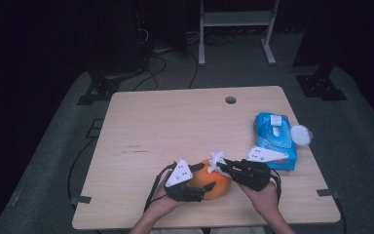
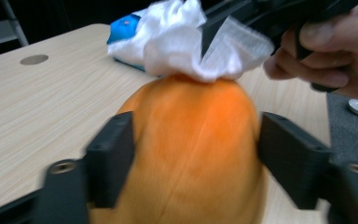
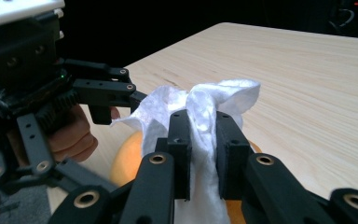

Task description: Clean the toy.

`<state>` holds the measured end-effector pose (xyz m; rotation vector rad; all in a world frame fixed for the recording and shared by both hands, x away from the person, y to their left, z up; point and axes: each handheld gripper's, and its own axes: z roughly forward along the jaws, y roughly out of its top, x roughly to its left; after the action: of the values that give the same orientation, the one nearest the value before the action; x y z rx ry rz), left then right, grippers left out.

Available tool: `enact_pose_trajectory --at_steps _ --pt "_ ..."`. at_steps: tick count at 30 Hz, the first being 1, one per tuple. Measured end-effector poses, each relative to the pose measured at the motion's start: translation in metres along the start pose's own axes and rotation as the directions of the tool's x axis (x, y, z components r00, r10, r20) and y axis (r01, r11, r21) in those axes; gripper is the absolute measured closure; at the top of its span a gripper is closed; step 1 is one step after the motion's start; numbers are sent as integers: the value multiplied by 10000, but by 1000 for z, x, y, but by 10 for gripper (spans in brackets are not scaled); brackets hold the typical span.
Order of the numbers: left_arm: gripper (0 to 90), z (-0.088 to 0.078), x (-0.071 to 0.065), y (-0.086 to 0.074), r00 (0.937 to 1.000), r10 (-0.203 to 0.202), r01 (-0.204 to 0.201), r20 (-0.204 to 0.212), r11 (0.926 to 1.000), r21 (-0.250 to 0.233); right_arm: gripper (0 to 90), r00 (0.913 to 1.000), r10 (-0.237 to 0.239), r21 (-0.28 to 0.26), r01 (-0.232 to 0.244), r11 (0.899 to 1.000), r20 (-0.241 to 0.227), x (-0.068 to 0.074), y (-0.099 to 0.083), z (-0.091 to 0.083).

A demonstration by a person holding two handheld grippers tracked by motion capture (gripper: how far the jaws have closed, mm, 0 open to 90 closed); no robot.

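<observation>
Wiping step under way: left gripper (image 1: pixel 209 186) clamping round orange fruit (image 1: pixel 214 181) by both jaws, steadying it on pale wooden table (image 1: pixel 175 122), near front edge. Right gripper (image 1: pixel 222 165) pinching crumpled white wet wipe (image 1: pixel 217 159) tight, resting it on fruit's top. Blue wipe packet (image 1: pixel 274 139) lying right of fruit. Next move, likely: rubbing wipe across skin with light pressure, left grip holding firm.
</observation>
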<state>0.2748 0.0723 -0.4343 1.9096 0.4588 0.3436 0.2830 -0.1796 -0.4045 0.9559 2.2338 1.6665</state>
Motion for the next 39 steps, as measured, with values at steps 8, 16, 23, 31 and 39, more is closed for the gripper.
enact_pose_trajectory --at_steps 8,16,23,31,39 --pt "453 -10 6 3 9988 -493 493 -19 9987 -158 776 9978 -658 41 658 9978 67 13 7 -3" --pt "376 -9 7 4 9983 -587 587 -24 9981 -166 776 9973 -686 111 683 9976 270 12 6 -4" --pt "215 -1 8 -2 9984 -422 434 -381 9986 300 776 9976 -75 202 61 9998 694 -9 -2 -6" --pt "451 -10 7 3 9986 -451 458 -265 9987 233 777 9954 -878 319 867 9957 371 11 4 2" --pt "234 -2 7 3 9982 -439 450 -407 9986 284 777 9982 -251 217 240 9995 552 -3 -3 -3"
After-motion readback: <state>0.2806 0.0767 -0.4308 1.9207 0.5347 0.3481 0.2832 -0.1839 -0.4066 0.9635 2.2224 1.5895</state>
